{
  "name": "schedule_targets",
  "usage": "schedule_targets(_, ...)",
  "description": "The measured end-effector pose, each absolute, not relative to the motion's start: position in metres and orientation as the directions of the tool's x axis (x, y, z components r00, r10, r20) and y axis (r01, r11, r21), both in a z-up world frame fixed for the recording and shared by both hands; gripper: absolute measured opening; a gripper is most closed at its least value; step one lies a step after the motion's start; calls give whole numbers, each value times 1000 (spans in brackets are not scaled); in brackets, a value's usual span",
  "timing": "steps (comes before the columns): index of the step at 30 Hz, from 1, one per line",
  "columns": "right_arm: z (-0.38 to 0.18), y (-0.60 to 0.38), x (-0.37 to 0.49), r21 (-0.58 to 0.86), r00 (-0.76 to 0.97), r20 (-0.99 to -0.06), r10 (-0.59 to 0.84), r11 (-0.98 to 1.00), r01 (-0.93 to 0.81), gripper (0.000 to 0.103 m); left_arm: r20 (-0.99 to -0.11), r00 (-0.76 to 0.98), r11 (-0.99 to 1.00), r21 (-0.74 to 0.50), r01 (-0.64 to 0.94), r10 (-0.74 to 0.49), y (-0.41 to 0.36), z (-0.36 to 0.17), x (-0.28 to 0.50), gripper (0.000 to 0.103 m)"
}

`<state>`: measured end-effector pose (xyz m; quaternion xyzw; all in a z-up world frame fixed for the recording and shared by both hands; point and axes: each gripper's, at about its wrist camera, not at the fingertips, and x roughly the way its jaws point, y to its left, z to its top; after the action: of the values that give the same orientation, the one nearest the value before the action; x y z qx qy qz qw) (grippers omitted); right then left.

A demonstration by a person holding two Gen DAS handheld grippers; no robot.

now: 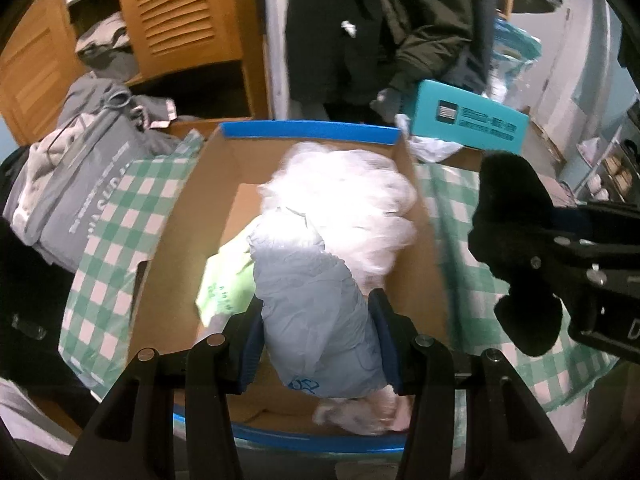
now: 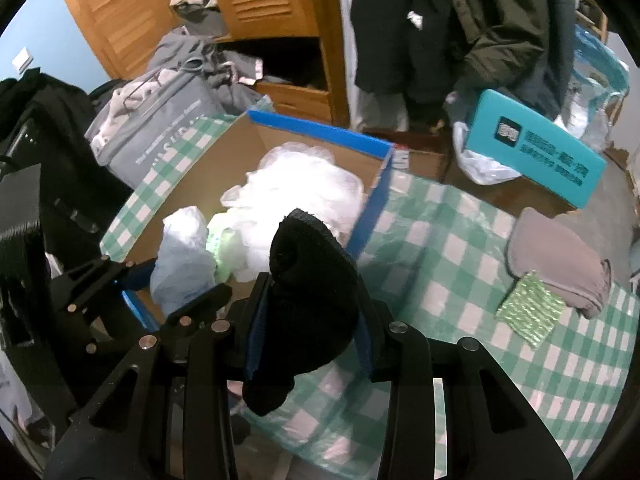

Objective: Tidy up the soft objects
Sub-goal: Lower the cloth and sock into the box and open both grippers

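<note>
A cardboard box (image 1: 308,130) with a blue rim stands on a green checked cloth (image 2: 460,264). It holds white plastic bags (image 1: 344,196) and a pale green bag (image 1: 226,280). My left gripper (image 1: 318,340) is shut on a grey-blue plastic bag (image 1: 316,304) and holds it over the box; it also shows in the right wrist view (image 2: 182,268). My right gripper (image 2: 310,320) is shut on a black fuzzy soft item (image 2: 312,280), just right of the box; that item shows in the left wrist view (image 1: 516,240).
A folded grey cloth (image 2: 556,264) and a green bubble-wrap piece (image 2: 530,308) lie on the cloth at right. A teal box (image 2: 540,148) sits behind. A grey bag of clothes (image 2: 156,128) stands left of the box. A wooden cabinet (image 2: 272,4) and hanging coats (image 2: 460,20) are behind.
</note>
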<state>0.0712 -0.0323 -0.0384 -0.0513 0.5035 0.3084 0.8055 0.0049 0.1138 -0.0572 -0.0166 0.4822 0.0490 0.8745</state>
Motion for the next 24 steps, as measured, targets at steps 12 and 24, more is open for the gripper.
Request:
schedule_targets(12,-67,13,72,244,214,-873,438,772,-587,36,-874,473,980,17,-198,111,160,-80,7,50)
schedule_targets(24,-77,22,71,228,212,-882,420,776,-589,60,-890,439,972,23,-233,126,171,-88,6,72)
